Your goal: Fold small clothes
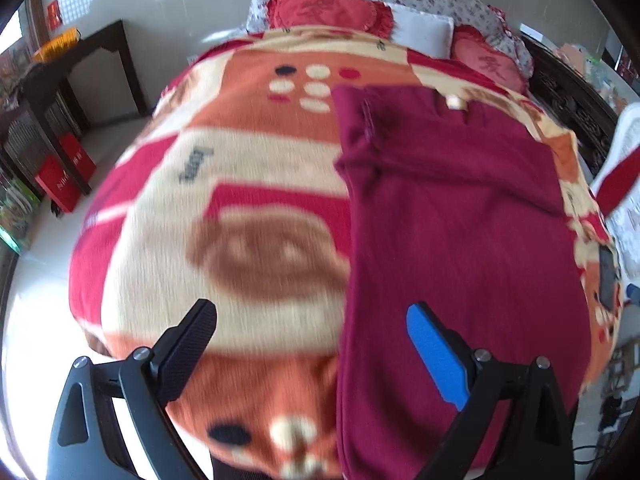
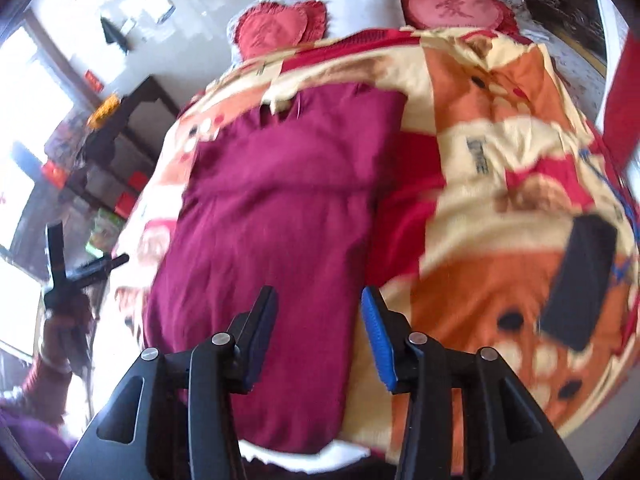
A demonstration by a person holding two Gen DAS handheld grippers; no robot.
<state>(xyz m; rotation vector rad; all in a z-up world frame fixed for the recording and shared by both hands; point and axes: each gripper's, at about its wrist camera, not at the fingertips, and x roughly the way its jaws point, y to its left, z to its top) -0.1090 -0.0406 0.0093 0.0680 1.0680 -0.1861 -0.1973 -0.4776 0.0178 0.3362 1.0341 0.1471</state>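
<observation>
A dark red garment (image 1: 460, 240) lies flat on the patterned blanket (image 1: 248, 200), folded lengthwise into a long strip, collar end toward the pillows. My left gripper (image 1: 312, 316) hangs open above the bed near the garment's left edge, nothing between its fingers. In the right wrist view the same garment (image 2: 272, 216) runs up the middle of the bed. My right gripper (image 2: 320, 300) is open above the garment's near right edge, with empty space between its pads. The left gripper (image 2: 80, 268) shows at far left, held in a hand.
Red heart-shaped cushions (image 1: 328, 8) and a white pillow (image 1: 420, 28) lie at the head of the bed. A black phone (image 2: 580, 276) rests on the blanket at right. A dark wooden table (image 1: 80, 64) and red boxes (image 1: 64, 176) stand on the floor at left.
</observation>
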